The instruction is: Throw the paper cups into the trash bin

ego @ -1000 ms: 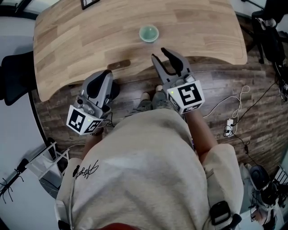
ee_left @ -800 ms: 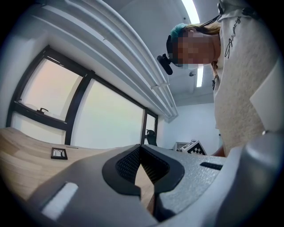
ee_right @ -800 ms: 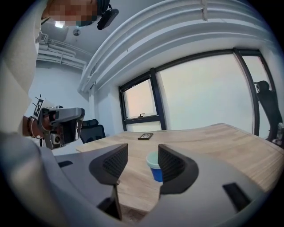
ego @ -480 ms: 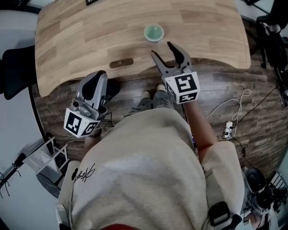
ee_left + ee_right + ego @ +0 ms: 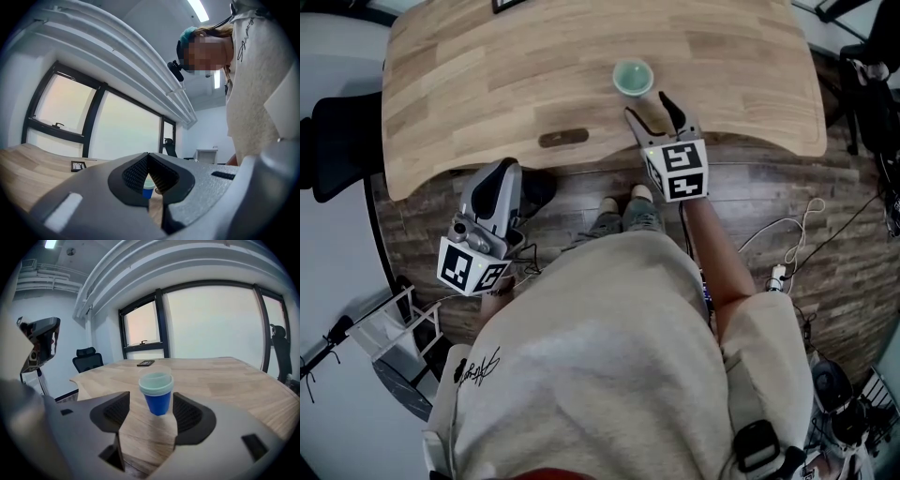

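A stack of blue paper cups (image 5: 633, 77) with pale green rims stands upright near the front edge of the wooden table (image 5: 487, 84). My right gripper (image 5: 648, 106) reaches over that edge. Its jaws are open and have just been opening, and nothing is between them. In the right gripper view the cups (image 5: 157, 393) stand just beyond the right gripper (image 5: 150, 417), centred on the gap. My left gripper (image 5: 506, 172) is shut and empty, held level off the table's front left. Past the closed tips of the left gripper (image 5: 149, 158), a sliver of the cups (image 5: 147, 190) shows.
A small dark flat object (image 5: 510, 5) lies at the table's far side. An oval cable slot (image 5: 563, 139) is set in the tabletop. A black office chair (image 5: 337, 150) stands left of the table. Cables (image 5: 787, 253) trail on the wooden floor at right.
My right gripper has moved forward over the table edge toward the cups, and its jaws have spread wider. The left gripper has shifted slightly and stays shut.
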{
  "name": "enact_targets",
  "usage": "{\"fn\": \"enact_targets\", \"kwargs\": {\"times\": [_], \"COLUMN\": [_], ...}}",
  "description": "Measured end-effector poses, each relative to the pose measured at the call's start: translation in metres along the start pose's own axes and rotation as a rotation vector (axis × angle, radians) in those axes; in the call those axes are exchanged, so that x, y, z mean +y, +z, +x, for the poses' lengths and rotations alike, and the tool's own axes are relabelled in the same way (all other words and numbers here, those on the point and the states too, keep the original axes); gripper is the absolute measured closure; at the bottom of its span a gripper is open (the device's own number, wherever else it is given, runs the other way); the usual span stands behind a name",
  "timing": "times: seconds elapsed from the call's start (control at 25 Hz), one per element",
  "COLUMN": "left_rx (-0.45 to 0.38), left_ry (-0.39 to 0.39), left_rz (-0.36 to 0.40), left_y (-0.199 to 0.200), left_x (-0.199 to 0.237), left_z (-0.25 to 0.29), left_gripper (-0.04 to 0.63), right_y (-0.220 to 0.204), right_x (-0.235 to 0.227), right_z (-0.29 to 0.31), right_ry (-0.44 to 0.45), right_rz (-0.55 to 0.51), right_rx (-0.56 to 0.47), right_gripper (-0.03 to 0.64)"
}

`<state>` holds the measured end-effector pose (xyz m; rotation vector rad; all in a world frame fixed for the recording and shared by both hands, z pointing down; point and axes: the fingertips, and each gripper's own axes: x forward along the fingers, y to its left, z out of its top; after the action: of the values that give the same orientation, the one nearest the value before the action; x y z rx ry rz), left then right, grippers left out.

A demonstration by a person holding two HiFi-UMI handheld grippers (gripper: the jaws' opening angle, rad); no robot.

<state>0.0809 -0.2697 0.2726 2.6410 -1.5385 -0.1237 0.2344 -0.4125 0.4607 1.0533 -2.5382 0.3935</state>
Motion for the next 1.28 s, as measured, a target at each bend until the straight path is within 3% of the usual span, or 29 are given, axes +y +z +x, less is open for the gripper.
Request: {"fn": "enact_targets", "kwargs": {"times": [0.48,1.28], "left_rx": [0.012,0.024], "left_ry": [0.077,0.205], "left_rz": [0.025,0.035], "left_y": [0.002,0.000], "left_x": [0.010,0.026], "left_z": [-0.027,-0.055], "left_gripper": [0.592,0.592], "right_y": [-0.012,-0.024], "right_x": [-0.010,-0.023], "right_z": [0.036,0.072], "right_ry": [-0.031,-0.059], "right_rz": [0.018,-0.047], "right_rx": [0.055,0.112], "right_gripper": [0.341,0.328]}}
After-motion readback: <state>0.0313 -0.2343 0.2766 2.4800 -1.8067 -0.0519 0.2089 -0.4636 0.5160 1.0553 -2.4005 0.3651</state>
